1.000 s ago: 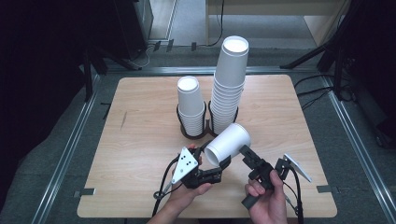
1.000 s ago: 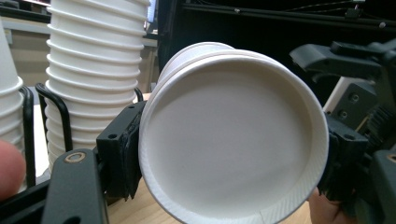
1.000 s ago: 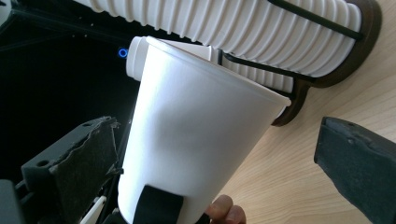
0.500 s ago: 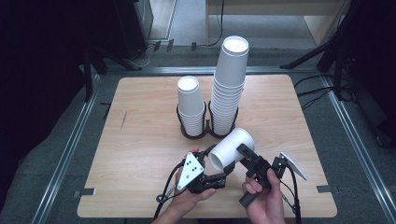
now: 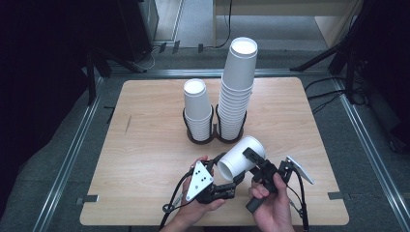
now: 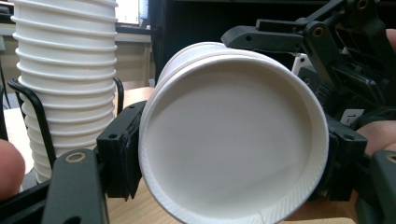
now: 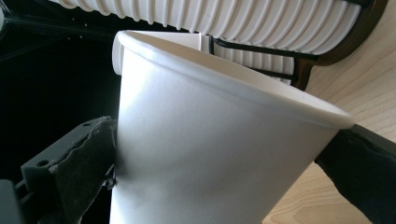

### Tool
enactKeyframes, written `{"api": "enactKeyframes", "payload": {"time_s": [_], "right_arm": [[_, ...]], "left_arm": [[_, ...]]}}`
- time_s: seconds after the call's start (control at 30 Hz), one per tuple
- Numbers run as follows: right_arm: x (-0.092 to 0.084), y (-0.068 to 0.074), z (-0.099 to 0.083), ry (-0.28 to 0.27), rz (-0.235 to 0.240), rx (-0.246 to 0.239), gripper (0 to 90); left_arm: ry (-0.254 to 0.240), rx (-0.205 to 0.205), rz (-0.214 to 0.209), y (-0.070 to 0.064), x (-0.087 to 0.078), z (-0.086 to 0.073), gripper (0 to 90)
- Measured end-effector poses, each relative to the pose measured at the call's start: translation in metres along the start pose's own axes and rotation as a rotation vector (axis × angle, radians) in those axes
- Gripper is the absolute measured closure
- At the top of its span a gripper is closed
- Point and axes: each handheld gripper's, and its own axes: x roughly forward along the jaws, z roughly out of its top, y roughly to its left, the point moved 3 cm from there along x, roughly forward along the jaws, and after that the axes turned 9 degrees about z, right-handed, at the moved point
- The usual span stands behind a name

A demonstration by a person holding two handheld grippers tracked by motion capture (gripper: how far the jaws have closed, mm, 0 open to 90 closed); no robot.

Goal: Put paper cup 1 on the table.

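A white paper cup [image 5: 239,158] lies on its side just above the table's near edge, its mouth toward the far right, held between both grippers. My left gripper [image 5: 226,173] is shut on the cup's base end; in the left gripper view the round bottom of the cup [image 6: 233,135] faces the camera with a black jaw pressed on each side. My right gripper [image 5: 251,164] is shut on the cup's wall nearer the rim; in the right gripper view the cup [image 7: 201,154] sits between the torn left pad [image 7: 88,163] and the right jaw.
Two stacks of white cups stand in a black wire holder [image 5: 215,137] mid-table: a short stack [image 5: 197,108] on the left and a tall stack [image 5: 238,92] on the right, just beyond the held cup. Bare wooden table [image 5: 145,145] lies to the left.
The cup and both grippers have shifted slightly toward the near right. Both grips on the cup stay the same.
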Motion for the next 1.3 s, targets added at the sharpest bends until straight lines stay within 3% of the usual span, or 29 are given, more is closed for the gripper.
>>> {"api": "enactKeyframes", "payload": {"time_s": [0.33,0.5,0.7,1.1,1.3], "right_arm": [[0.005,-0.002,-0.004,0.026,0.045,0.006,2.8],[0.007,0.000,-0.007,0.016,0.084,-0.014,8.5],[0.008,0.001,-0.010,0.007,0.092,-0.038,9.4],[0.009,-0.001,-0.010,0.008,0.105,-0.013,11.1],[0.008,-0.004,-0.011,0.004,0.116,0.025,13.0]], "left_arm": [[-0.014,0.005,-0.003,-0.001,-0.003,0.000,24.4],[-0.021,0.006,0.001,0.001,-0.004,0.000,24.3],[-0.025,0.008,0.000,0.002,-0.005,0.000,24.3],[-0.019,0.015,0.005,0.003,-0.005,-0.001,24.2],[-0.021,0.020,0.003,0.003,-0.004,-0.003,23.7]]}}
